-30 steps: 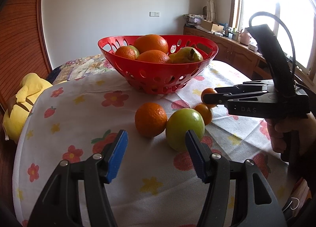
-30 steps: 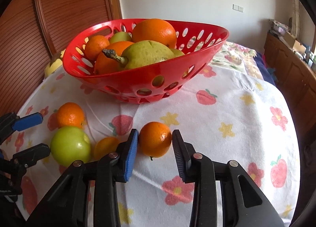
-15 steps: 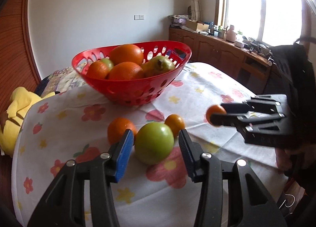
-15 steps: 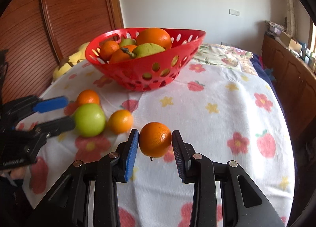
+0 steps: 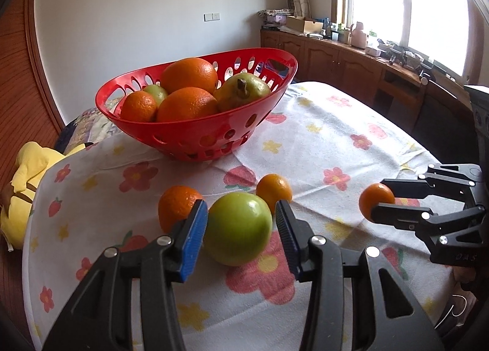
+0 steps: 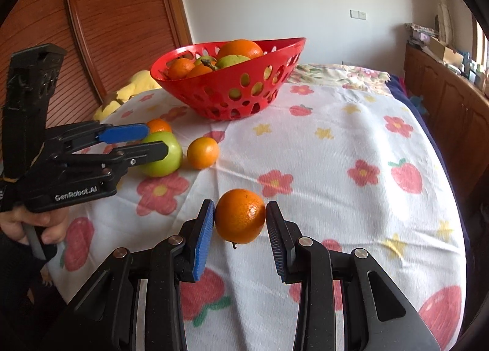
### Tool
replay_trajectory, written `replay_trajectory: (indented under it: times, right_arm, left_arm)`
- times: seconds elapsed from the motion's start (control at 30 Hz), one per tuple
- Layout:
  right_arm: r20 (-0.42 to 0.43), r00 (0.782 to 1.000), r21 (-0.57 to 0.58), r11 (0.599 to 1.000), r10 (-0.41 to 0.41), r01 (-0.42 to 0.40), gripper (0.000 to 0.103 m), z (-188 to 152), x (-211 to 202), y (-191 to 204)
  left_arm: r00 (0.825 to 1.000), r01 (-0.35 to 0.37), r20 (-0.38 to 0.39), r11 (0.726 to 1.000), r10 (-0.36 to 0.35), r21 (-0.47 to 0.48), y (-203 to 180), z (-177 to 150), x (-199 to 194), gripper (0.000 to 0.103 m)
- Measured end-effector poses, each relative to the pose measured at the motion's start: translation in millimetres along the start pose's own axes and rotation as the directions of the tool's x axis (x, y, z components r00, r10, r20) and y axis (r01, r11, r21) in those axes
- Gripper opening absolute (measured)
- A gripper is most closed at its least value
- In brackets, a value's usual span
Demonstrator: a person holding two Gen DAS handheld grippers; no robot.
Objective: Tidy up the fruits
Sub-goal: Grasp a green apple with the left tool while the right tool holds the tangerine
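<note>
On the bench (image 5: 351, 143), left wrist view: left claw (image 5: 241, 222) brackets the green apple (image 5: 238, 228). Left pad touches or nearly touches it, small gap at the right pad, so closing in but no firm grip yet, as far as I can tell. Apple looks to be sitting on the cloth. One orange (image 5: 175, 204) just behind the left finger, a smaller one (image 5: 273, 189) just behind the apple. Red basket (image 5: 189, 134) further back holds oranges, a pear and a green fruit. Right claw (image 5: 377, 204) off to the right, clamped on a mandarin (image 5: 374, 199).

Right wrist view: right claw (image 6: 240, 219) holds the mandarin (image 6: 240, 216) between both pads, lifted clear of the cloth, stem down. Left claw (image 6: 152, 140) sits around the apple (image 6: 160, 154); small orange (image 6: 203, 153) beside it, the other orange (image 6: 159, 125) peeking out behind. Basket (image 6: 229, 88) well ahead.

Progress, my read: most fruit already in the basket. Left to do: drop in the mandarin, grab the apple, then the two loose oranges.
</note>
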State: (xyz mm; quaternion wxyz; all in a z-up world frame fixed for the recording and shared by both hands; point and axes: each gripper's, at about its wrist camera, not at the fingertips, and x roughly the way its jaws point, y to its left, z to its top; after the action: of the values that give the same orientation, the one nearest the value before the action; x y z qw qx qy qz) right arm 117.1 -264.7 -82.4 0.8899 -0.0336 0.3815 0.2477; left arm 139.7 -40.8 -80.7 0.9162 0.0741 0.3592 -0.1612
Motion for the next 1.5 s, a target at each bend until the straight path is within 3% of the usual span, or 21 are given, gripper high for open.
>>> replay_trajectory:
  times: [0.43,0.6,0.73,1.03,1.5]
  right_arm:
    - [0.001,1.000,-0.010,1.000,-0.012,0.012,0.034,-6.5,0.8,2.6]
    - [0.001,1.000,-0.015,1.000,-0.016,0.016,0.034,-6.2,2.3,3.1]
    - [0.002,1.000,-0.015,1.000,-0.016,0.016,0.034,-6.4,2.4,3.1]
    - [0.001,1.000,-0.014,1.000,-0.015,0.015,0.034,-6.2,2.4,3.2]
    - [-0.001,1.000,-0.011,1.000,-0.013,0.013,0.035,-6.6,3.3,2.9]
  left_arm:
    - [0.998,-0.057,-0.022,0.996,0.059,0.066,-11.4,-4.3,8.1,0.056]
    - [0.996,-0.080,-0.020,0.991,0.083,0.105,-15.9,-4.8,10.1,0.056]
    - [0.994,-0.103,-0.019,0.985,0.107,0.139,-19.8,-3.9,11.6,0.050]
    - [0.998,-0.037,-0.047,0.995,0.041,0.095,-11.9,-9.8,-1.5,0.049]
    - [0.999,0.006,-0.053,0.998,-0.002,0.066,-11.4,-33.4,-19.7,0.053]
